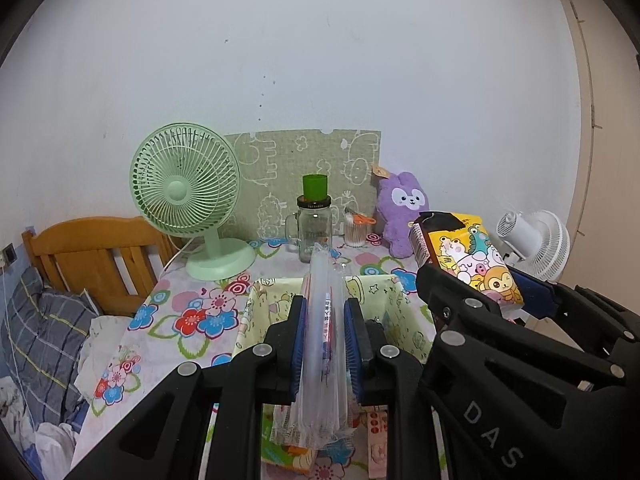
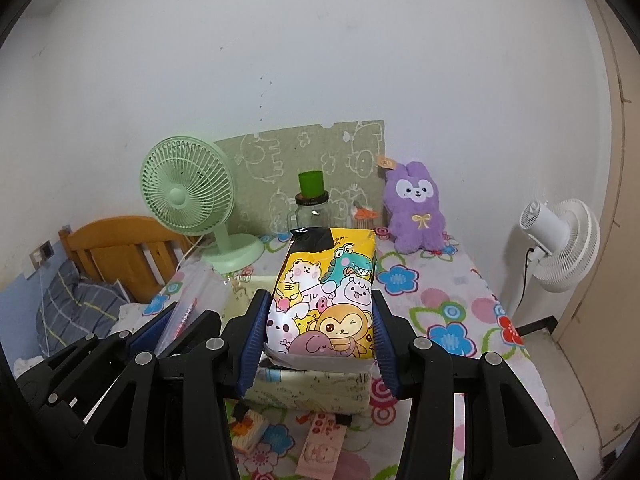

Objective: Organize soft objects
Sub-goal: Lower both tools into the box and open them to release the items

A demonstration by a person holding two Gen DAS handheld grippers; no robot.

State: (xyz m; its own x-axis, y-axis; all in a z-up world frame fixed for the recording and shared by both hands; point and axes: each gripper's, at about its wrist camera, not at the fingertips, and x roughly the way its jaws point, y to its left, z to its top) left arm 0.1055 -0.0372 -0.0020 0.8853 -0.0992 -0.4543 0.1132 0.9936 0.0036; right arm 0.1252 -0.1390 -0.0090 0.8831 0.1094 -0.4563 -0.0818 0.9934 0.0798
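1. Risk, left side: the clear, limp plastic packet with red print (image 1: 325, 344) is pinched by a narrow band across its middle. It stands tall above the pads and sags below them. My guess is that a quick swing could let the slick film slide out or fold over.
2. Risk, right side: the yellow cartoon-animal tissue pack (image 2: 325, 296) is squashy. Too little squeeze and it may drop short of the cream fabric storage bin with cartoon print (image 1: 390, 292).
3. Risk, crowding: the two claws ride side by side, nearly touching. Lowering both at once into the bin could knock them together.
4. Left gripper (image 1: 325, 344): blue pads nearly pressed together, pinching the clear packet upright between them. The bin sits just ahead of and below the tips.
5. Right gripper (image 2: 320, 320): jaws about half spread, pads clamped on both long sides of the tissue pack, which lies flat and points away. The bin lies directly beneath it.
6. Small cartons (image 2: 322, 446) lie on the flowered tablecloth (image 2: 440, 312) below the claws, unheld.
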